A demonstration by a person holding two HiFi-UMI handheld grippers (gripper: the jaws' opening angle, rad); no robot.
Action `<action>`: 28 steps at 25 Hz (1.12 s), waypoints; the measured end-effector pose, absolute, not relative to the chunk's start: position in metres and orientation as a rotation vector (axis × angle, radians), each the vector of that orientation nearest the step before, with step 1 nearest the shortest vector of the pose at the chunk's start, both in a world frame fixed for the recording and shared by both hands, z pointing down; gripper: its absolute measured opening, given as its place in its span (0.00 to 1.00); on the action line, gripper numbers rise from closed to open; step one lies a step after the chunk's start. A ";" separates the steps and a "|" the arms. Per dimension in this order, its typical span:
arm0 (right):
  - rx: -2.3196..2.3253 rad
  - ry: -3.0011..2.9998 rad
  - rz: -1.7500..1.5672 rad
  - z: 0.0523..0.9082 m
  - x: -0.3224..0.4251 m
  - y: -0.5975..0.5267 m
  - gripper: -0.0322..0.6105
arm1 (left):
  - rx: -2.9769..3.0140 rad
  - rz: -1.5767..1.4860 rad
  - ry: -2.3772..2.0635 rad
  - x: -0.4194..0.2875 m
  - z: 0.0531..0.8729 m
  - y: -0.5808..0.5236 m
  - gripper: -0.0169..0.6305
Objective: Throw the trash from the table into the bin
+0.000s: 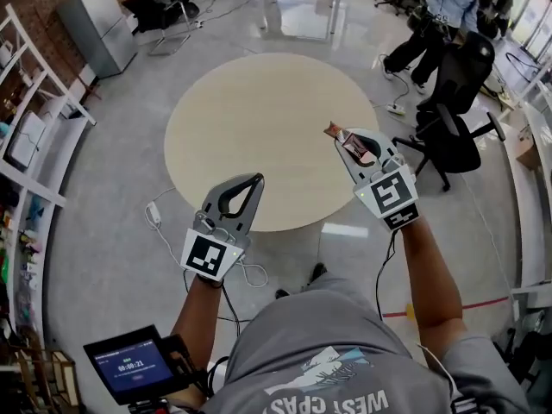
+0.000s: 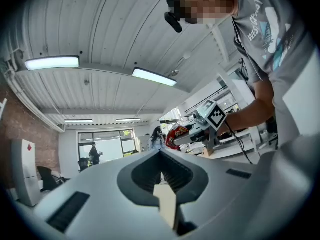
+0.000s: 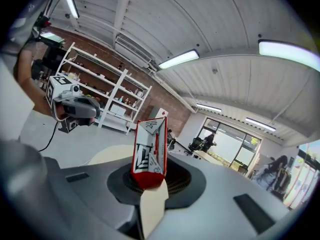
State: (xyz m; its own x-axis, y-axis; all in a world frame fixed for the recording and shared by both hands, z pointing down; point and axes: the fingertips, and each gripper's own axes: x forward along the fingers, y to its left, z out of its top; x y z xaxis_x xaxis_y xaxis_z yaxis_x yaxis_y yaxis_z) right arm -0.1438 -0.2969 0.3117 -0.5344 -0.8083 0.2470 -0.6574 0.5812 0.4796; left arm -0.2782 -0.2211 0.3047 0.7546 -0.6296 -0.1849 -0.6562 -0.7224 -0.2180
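Overhead, we saw both of our tools raised over the near part of the round beige-topped desk (image 1: pixel 259 102), each carried at the end of a bare forearm. Our right claw (image 1: pixel 349 139) was clamped on a crumpled red-and-white paper packet (image 1: pixel 355 150). In the right gripper view the packet stood up from between the pads, its folded top above the jaws and its red lower edge pinched at their mouth. It hung in the air above the desk's right side, touching nothing but the claw. Our right forearm (image 1: pixel 427 274) ran up from the lower right, with the claw pointing away from us and slightly leftward. Our left claw (image 1: pixel 256 179) was closed with nothing in it. Its tips met ahead of the teardrop-shaped gap, and the left gripper view showed only the room beyond them. Our left forearm (image 1: pixel 203 317) rose from the bottom of the head view, aiming that claw away and a little rightward, over the desk's near edge. The two claws were well apart.
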 end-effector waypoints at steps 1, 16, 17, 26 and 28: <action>1.221 -2.353 -0.457 0.302 -0.128 -0.285 0.14 | -2.701 0.145 0.958 -0.266 0.299 -0.218 0.09; 1.811 -1.938 -0.320 0.288 0.276 -0.032 0.14 | -2.860 0.155 0.310 0.104 0.294 -0.111 0.09; 1.840 -1.899 -0.309 0.291 0.310 -0.004 0.14 | -2.865 0.161 0.256 0.140 0.297 -0.092 0.09; 2.114 -1.542 -0.114 0.362 0.536 0.238 0.14 | -2.893 0.162 -0.246 0.394 0.339 0.087 0.09; 2.170 -1.476 -0.064 0.360 0.546 0.272 0.14 | -2.901 0.165 -0.331 0.409 0.330 0.111 0.09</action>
State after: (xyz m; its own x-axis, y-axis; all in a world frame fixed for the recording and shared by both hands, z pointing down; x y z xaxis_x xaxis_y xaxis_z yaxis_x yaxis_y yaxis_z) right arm 0.5460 0.2720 0.3604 0.4076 -0.8811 0.2400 -0.8569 -0.2782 0.4339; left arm 0.4087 0.1110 0.3297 0.9684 0.2340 -0.0864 0.2098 -0.9513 -0.2259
